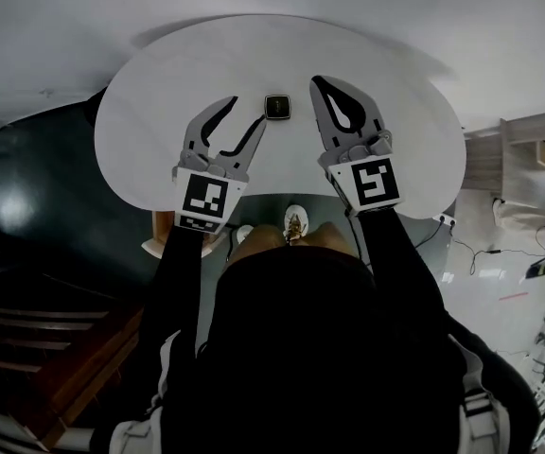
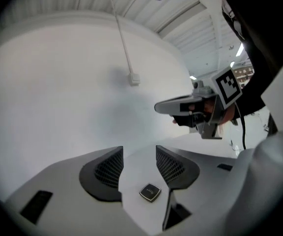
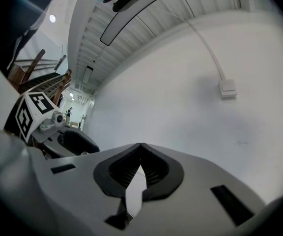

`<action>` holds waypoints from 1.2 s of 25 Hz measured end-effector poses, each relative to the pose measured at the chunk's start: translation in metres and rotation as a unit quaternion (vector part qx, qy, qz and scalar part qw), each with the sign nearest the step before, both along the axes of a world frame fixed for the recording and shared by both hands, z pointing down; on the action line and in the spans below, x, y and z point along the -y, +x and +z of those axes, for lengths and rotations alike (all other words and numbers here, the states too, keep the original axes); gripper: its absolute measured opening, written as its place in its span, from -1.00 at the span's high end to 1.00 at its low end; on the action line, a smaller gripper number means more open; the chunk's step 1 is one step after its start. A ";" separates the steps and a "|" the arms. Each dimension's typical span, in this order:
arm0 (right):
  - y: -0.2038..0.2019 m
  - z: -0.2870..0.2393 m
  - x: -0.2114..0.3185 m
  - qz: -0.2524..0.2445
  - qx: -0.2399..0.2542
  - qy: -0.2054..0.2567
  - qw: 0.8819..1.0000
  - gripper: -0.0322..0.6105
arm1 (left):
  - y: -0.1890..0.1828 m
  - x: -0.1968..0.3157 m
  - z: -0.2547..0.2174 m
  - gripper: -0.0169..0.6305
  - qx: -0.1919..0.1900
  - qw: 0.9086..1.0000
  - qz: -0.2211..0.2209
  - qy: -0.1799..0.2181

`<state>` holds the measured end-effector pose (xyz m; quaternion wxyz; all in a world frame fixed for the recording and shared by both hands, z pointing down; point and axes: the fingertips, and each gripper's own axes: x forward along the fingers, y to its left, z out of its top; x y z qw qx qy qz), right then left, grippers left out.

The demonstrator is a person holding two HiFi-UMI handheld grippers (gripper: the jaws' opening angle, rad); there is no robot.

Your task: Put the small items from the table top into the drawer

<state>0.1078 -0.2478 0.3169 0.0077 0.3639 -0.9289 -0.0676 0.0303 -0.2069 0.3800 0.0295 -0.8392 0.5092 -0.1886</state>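
Observation:
A small dark square item (image 1: 276, 107) lies on the white oval table (image 1: 159, 140), near its far middle. My left gripper (image 1: 245, 113) hovers just left of the item with its jaws open. In the left gripper view the item (image 2: 150, 192) shows low in the gap between the two dark pads (image 2: 109, 168), lying on the table, and neither pad touches it. My right gripper (image 1: 316, 82) is just right of the item, jaws shut with nothing in them; its tips (image 3: 140, 145) meet. Each gripper view also catches the other gripper: the right gripper (image 2: 164, 107) and the left gripper (image 3: 77, 141).
A white wall stands right behind the table, with a cable running down to a small socket box (image 2: 134, 78). Wooden stairs (image 1: 55, 348) lie down at the left. Shelving and clutter (image 1: 537, 159) are at the right. The table's near edge (image 1: 272, 197) is by my feet.

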 end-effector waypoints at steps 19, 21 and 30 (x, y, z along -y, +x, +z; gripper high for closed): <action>0.107 0.032 0.017 0.102 -0.036 -0.049 0.993 0.82 | 0.026 0.071 0.240 -0.06 0.283 0.840 0.325 -0.330; 0.110 0.039 0.015 0.105 -0.047 -0.055 0.992 0.82 | 0.020 0.071 0.260 -0.07 0.295 0.822 0.332 -0.357; 0.110 0.041 0.013 0.103 -0.044 -0.060 0.992 0.82 | 0.022 0.071 0.268 -0.07 0.266 0.827 0.312 -0.385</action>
